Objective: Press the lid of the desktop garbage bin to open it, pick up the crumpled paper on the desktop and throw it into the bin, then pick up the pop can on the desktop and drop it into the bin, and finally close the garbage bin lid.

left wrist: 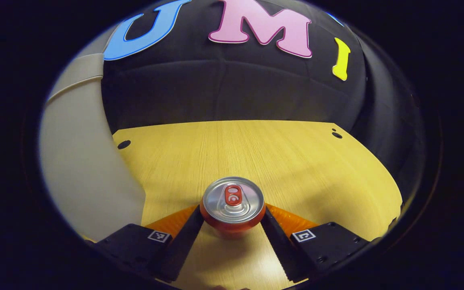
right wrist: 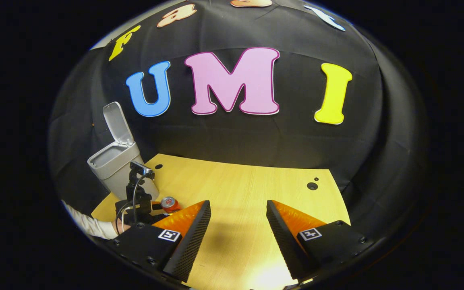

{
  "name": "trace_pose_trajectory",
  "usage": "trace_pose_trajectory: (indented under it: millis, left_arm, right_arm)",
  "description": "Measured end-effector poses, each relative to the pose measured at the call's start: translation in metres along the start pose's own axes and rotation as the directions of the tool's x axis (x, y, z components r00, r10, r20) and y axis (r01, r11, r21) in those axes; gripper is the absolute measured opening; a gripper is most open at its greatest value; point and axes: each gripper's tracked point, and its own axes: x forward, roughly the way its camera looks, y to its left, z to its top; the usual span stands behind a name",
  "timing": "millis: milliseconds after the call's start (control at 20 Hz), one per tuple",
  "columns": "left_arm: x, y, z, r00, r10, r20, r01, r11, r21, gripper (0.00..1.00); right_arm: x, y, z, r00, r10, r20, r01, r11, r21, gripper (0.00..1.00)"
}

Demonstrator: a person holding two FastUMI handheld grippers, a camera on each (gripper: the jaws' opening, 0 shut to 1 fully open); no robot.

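Observation:
An orange pop can [left wrist: 232,205] with a silver top stands upright on the wooden table [left wrist: 296,161]. My left gripper [left wrist: 232,215] is shut on it, one finger pressing each side of the can. The grey-white bin [left wrist: 83,169] rises close by on the left. In the right gripper view the bin [right wrist: 113,163] stands at the table's far left corner with its lid [right wrist: 116,123] tipped up and open. The left gripper [right wrist: 143,201] and the can [right wrist: 169,204] sit just in front of the bin. My right gripper [right wrist: 238,213] hovers open over bare table, with nothing between its fingers.
A hand in a white sleeve [right wrist: 91,226] holds the left gripper at the table's left edge. Dark round holes [right wrist: 312,185] mark the tabletop's far corners. Black cloth wall stands right behind the table.

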Motion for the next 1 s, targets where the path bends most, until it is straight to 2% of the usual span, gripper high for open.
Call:
trace_pose_trajectory:
  millis: [50, 250, 550, 800, 1000]
  left_arm:
    - [-0.001, -0.001, 0.001, 1.000, -0.009, 0.001, 0.009, 1.000, 0.004, 0.89]
    - [-0.020, -0.002, 0.020, 0.999, -0.012, 0.038, 0.011, 0.999, 0.034, 0.86]
    - [-0.093, -0.001, 0.099, 0.980, -0.064, 0.189, 0.049, 0.995, 0.082, 0.86]
    - [-0.181, 0.029, 0.195, 0.928, -0.027, 0.372, -0.008, 0.996, 0.092, 0.86]
    - [-0.233, 0.070, 0.240, 0.895, 0.042, 0.444, -0.079, 0.995, 0.067, 0.85]
  right_arm:
    - [-0.001, -0.001, -0.002, 1.000, -0.004, -0.002, 0.004, 1.000, 0.001, 0.90]
    - [-0.007, -0.003, -0.009, 1.000, -0.009, -0.009, 0.009, 1.000, 0.010, 0.90]
    - [-0.017, 0.005, -0.011, 1.000, -0.002, 0.004, 0.002, 1.000, 0.023, 0.90]
    - [-0.018, 0.032, -0.009, 0.999, 0.046, 0.017, -0.046, 0.999, 0.015, 0.90]
    - [-0.020, 0.044, -0.007, 0.996, 0.081, 0.030, -0.082, 0.997, 0.013, 0.90]
